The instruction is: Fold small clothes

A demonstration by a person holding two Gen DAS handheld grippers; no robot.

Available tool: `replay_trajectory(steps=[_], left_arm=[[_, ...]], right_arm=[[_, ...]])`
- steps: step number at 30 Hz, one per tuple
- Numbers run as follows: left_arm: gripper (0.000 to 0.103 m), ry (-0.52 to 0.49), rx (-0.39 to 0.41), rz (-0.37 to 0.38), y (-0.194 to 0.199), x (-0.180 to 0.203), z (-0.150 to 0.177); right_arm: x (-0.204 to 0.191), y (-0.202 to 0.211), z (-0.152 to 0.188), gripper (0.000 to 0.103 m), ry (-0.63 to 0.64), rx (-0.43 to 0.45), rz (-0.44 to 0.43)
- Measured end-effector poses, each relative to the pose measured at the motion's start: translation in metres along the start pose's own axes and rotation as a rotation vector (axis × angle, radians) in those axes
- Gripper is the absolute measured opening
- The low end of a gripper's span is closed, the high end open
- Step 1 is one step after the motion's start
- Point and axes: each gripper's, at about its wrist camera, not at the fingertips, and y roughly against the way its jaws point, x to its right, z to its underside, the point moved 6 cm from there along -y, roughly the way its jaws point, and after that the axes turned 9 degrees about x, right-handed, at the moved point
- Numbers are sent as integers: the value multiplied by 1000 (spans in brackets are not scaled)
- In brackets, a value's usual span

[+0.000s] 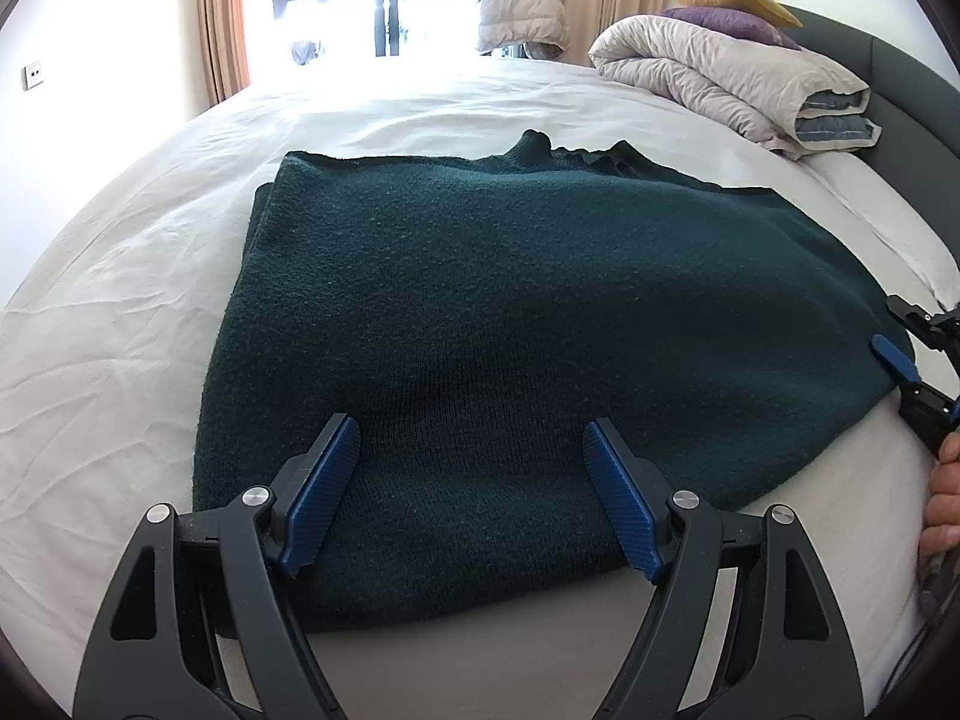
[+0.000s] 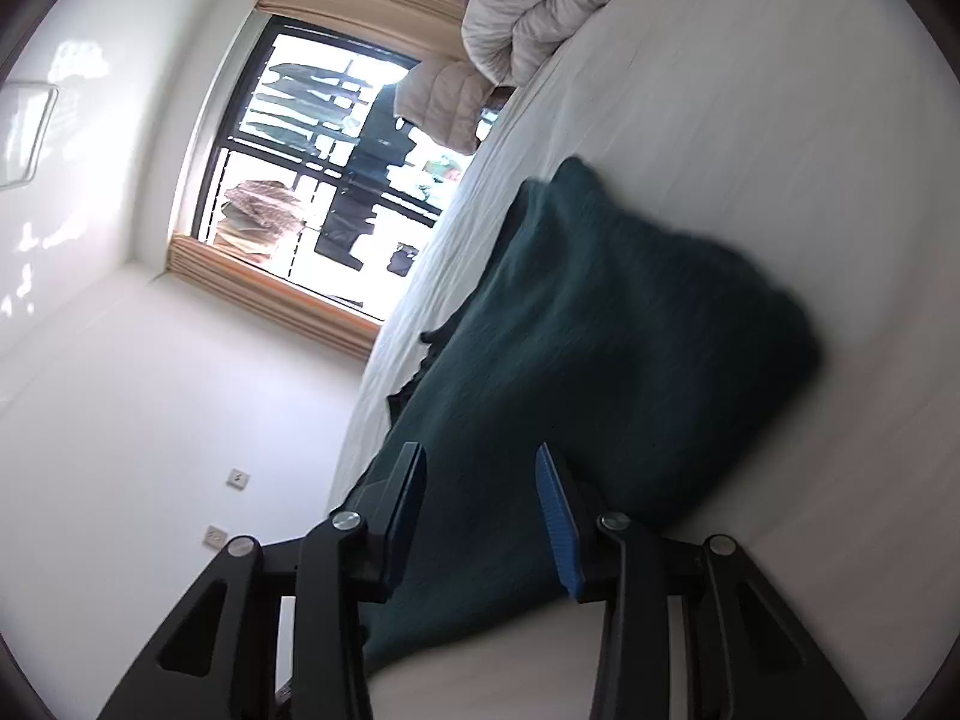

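A dark green knitted sweater lies folded on the white bed sheet. My left gripper is open, its blue pads spread over the sweater's near edge, holding nothing. My right gripper shows at the far right of the left wrist view, at the sweater's right edge, one blue pad on top of the cloth. In the right wrist view, rolled sideways and blurred, the right gripper is open with the sweater's edge lying between its fingers.
A folded pale duvet with purple and yellow pillows sits at the bed's far right by the dark headboard. A bright window with tan curtains is behind the bed. A hand shows at the right edge.
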Motion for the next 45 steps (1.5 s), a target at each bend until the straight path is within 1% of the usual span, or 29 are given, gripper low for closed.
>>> replay_trajectory(steps=[2,3,4,6,8,10,11,13,15,16,17,18,19,22,24,26,28,30,32,33,34,36,37,38,39,41,42,43,45], left_arm=[[77,10,9,12,0,-1,0],[77,16,13,18,1,-2,0],[77,21,18,22,1,-2,1],[77,27,22,28,1,-2,0],[77,29,24,30,1,-3,0],[77,40,28,40,3,-4,0],[77,51,30,50,3,-6,0],[77,73,35,69,4,-8,-1],[77,93,40,87,5,-10,-1],[77,98,41,92,5,-10,-1],[77,101,41,94,5,-10,-2],[77,101,42,94,5,-10,-2],[77,101,42,94,5,-10,-2],[77,104,45,96,6,-9,-2],[77,100,45,92,5,-9,-1],[77,91,43,84,5,-7,-1],[77,89,42,82,5,-8,-1],[77,91,43,84,5,-8,-1],[77,94,43,87,5,-8,-1],[77,95,42,88,4,-9,-1],[77,96,41,89,4,-9,-1],[77,96,40,88,4,-9,0],[77,94,39,87,3,-9,0],[77,91,37,84,3,-9,0],[77,88,37,81,3,-9,0],[77,81,35,74,2,-8,0],[77,77,35,70,2,-8,0],[77,74,34,67,2,-8,0],[77,69,31,62,2,-7,0]], right_arm=[[5,16,-18,43,56,55,110],[5,23,-25,43,72,72,147],[-1,29,-29,46,85,84,165],[-24,28,-25,50,119,67,140],[-62,9,-3,53,198,-8,86],[-100,-18,30,55,256,-106,9],[-115,-34,48,58,273,-159,-19],[-126,-62,75,58,304,-239,-21],[-119,-84,95,59,307,-308,4],[-111,-89,98,56,303,-309,15],[-106,-89,94,44,299,-287,14],[-100,-89,87,38,276,-289,16],[-92,-88,78,27,250,-286,32],[-66,-77,32,25,219,-179,168],[-68,-73,13,29,201,-124,212],[-90,-82,11,50,239,-117,175],[-121,-107,29,53,279,-188,86],[-151,-135,55,53,311,-259,15],[-175,-163,84,57,333,-348,-63],[-183,-176,98,58,345,-391,-86],[-185,-187,108,58,362,-417,-84],[-178,-203,115,59,382,-423,-51],[-171,-205,110,58,360,-410,-58],[-164,-205,102,53,316,-405,-79],[-154,-205,91,49,275,-394,-76],[-129,-199,59,34,231,-333,-19],[-116,-192,40,31,201,-293,0],[-104,-184,22,29,180,-248,35],[-78,-158,-13,38,172,-139,167]])
